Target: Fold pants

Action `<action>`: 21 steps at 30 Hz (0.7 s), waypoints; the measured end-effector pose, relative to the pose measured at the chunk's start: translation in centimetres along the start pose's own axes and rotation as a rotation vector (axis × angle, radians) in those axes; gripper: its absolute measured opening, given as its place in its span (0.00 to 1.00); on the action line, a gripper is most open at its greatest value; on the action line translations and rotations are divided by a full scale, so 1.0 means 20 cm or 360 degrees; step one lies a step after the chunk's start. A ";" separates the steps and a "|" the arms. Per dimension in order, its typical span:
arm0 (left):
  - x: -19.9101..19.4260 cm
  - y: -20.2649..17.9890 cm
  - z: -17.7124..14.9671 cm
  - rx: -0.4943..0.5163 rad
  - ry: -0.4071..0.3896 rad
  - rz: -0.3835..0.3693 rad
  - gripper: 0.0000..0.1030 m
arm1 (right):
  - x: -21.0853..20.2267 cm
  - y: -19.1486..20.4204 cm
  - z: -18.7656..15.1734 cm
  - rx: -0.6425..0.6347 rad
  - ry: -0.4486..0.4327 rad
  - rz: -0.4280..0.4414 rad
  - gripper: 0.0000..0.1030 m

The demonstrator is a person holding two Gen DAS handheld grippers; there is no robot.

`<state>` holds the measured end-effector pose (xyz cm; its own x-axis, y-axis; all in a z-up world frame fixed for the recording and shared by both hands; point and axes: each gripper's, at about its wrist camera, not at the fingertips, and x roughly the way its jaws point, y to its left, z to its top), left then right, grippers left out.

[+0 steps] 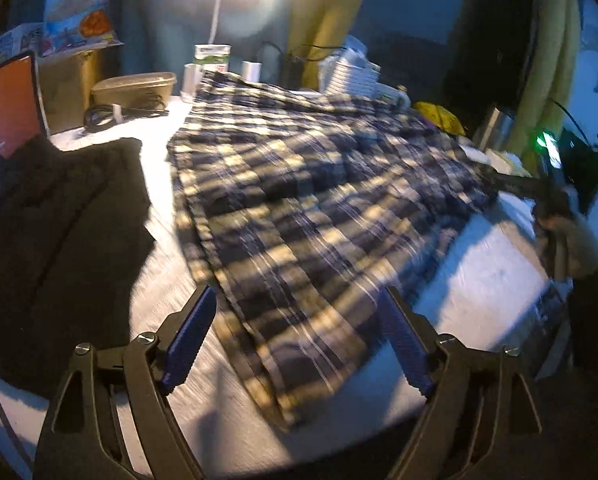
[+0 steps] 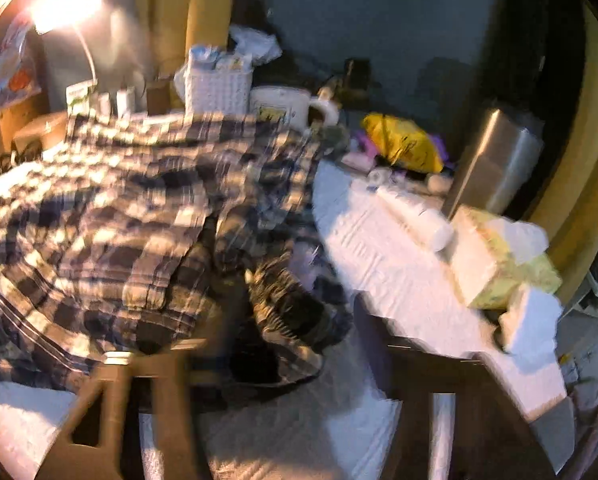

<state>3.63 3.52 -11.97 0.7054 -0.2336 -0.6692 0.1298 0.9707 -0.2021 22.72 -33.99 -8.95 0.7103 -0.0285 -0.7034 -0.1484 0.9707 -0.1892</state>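
Two grippers face one pair of plaid pants (image 1: 299,184), which lies spread flat on the white worktop (image 1: 495,264) with its long axis running away from the left gripper (image 1: 295,340) toward the cluttered far edge. In the left wrist view the near end of the cloth sits directly ahead of the left fingers (image 1: 189,338) and slightly below them, its bottom corner reaching back between the two blue pads without touching either; the fingers stand wide apart and hold nothing. A dark garment (image 1: 59,240) lies just to the left of those fingers, apart from the plaid cloth.

At the other side, the right wrist view is heavily blurred. The right gripper (image 2: 283,344) points down at a bunched, rumpled part of the pants (image 2: 111,216), probably the waist or a hem, which lies straight ahead of its fingers and spills to their left. Those fingers look drawn in toward each other with plaid folds crowded between them, but the smear hides whether the pads actually press on the cloth, so I cannot tell if it is gripped. Tissue packs (image 2: 499,264) sit on the worktop to the right of these fingers, clear of the cloth.

My judgement is that the left side is nearer a clean edge and needs only to drop forward and close
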 end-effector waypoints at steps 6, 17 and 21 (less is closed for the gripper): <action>0.07 -0.08 -0.08 0.0220 0.0058 0.0122 0.80 | -0.04 -0.03 -0.01 0.0071 -0.0009 0.0004 0.16; -0.01 0.06 0.00 0.0086 -0.0030 0.0047 0.06 | -0.30 -0.06 0.08 0.0148 -0.0177 0.0059 0.09; -0.13 0.15 0.06 0.0024 -0.0096 0.0056 0.06 | -0.40 -0.07 0.10 0.0146 -0.0224 0.0079 0.09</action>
<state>3.07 7.13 -10.01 0.7504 -0.1963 -0.6311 0.1148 0.9791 -0.1680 18.64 -34.66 -1.77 0.7938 0.0474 -0.6064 -0.1268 0.9880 -0.0887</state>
